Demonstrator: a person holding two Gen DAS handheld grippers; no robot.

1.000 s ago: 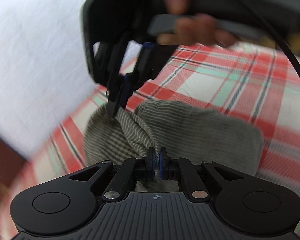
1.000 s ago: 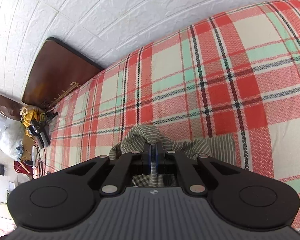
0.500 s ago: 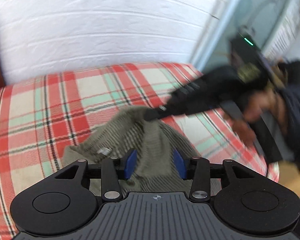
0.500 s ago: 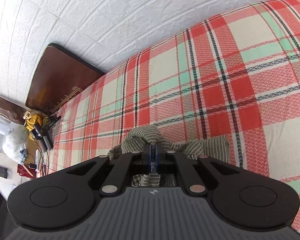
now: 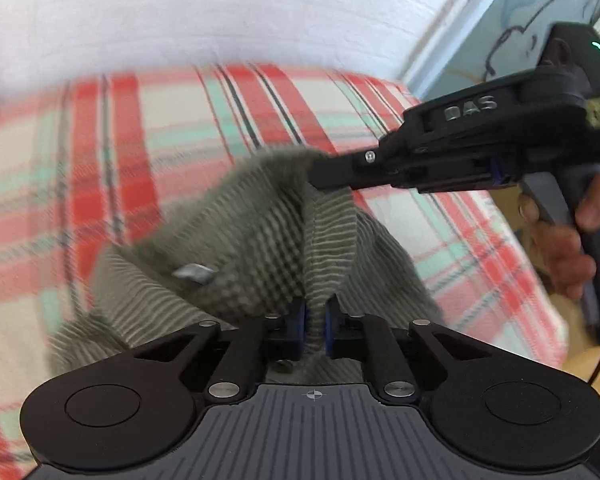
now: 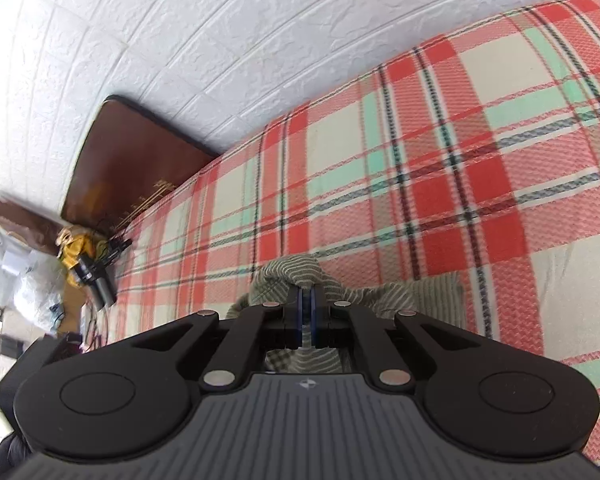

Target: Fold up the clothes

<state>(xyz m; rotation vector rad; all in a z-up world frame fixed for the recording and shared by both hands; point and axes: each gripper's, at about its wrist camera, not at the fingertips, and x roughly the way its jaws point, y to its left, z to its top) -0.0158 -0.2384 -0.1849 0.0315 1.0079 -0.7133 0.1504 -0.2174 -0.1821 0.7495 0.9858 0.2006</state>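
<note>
- While we hold the grey striped garment (image 5: 236,240) bunched over the plaid bed cover (image 5: 172,128), with the left gripper (image 5: 313,322) clamped on a fold near its lower edge and the right gripper (image 6: 307,306) clamped on another fold higher up, the main risk is that we have caught more than one layer in either set of jaws, so the fold would come out crooked.
- If our two hands pull apart too hard, the thin cloth could slip from one pair of blue pads and drop in a heap.
- Because the garment is lifted in a peak, we judge that laying it down unevenly would trap creases.
- In the left wrist view, blur softens the cloth and the small pale tag (image 5: 194,274), so we cannot tell collar from hem.
- In the right wrist view, the gripper body hides most of the garment.
- We cannot tell what kind of garment it is.
</note>
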